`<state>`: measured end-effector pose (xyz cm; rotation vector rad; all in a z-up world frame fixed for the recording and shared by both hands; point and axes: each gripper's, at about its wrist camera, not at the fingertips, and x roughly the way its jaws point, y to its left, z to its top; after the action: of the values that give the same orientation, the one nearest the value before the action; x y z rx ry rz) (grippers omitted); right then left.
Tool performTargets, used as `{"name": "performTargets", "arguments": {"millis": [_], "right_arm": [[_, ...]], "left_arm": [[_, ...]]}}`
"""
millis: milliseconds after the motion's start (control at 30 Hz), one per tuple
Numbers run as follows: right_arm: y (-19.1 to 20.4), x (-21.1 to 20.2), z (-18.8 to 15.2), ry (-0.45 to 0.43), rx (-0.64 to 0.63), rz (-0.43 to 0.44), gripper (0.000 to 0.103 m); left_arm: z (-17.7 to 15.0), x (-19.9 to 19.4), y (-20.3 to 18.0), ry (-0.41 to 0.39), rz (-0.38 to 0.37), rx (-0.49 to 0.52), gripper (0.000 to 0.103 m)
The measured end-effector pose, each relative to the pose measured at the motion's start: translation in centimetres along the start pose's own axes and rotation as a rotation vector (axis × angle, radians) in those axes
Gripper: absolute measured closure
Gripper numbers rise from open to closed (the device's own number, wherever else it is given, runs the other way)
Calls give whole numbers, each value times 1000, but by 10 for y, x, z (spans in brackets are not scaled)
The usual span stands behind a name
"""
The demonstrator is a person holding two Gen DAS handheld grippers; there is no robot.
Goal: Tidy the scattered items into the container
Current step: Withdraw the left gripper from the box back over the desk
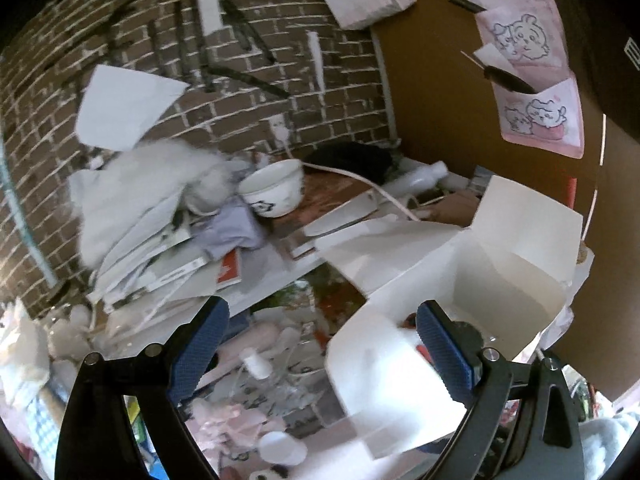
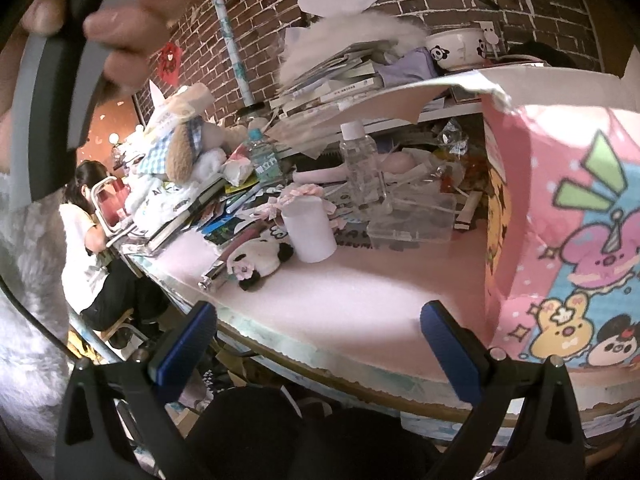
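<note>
A cluttered pink counter [image 2: 340,300] sits against a brick wall. In the left wrist view, the left claw [image 1: 320,344] hangs released, nothing between its blue pads, over the open white inside of a cardboard box [image 1: 500,272], the container, which fills the 3 to 5 o'clock part of that view. From the right wrist view the same box shows its cartoon-printed pink side at 3 o'clock, standing on the counter edge. The right claw [image 2: 318,340] is also released and empty, poised just off the near counter edge. The step in hand looks like choosing the next loose item; a sound approach would be to take the nearest upright one first, closing across its narrow width, then lift it clear of the box wall before letting go. Countable near the middle: one white cylinder [image 2: 310,228] upright, one small panda plush [image 2: 260,260] lying at its 8 o'clock, one clear empty bottle [image 2: 362,164] at 1 o'clock behind, one panda bowl [image 2: 460,50] on a stack of papers.
</note>
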<state>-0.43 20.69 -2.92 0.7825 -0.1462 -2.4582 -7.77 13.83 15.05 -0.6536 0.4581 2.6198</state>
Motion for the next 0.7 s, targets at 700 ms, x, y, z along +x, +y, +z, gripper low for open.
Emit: {"name": "performTargets", "arguments": {"millis": [700], "right_arm": [[32,26,6,23,-83,-23,2]], "left_arm": [[-111,-34,89,58,203,-189,9]]}}
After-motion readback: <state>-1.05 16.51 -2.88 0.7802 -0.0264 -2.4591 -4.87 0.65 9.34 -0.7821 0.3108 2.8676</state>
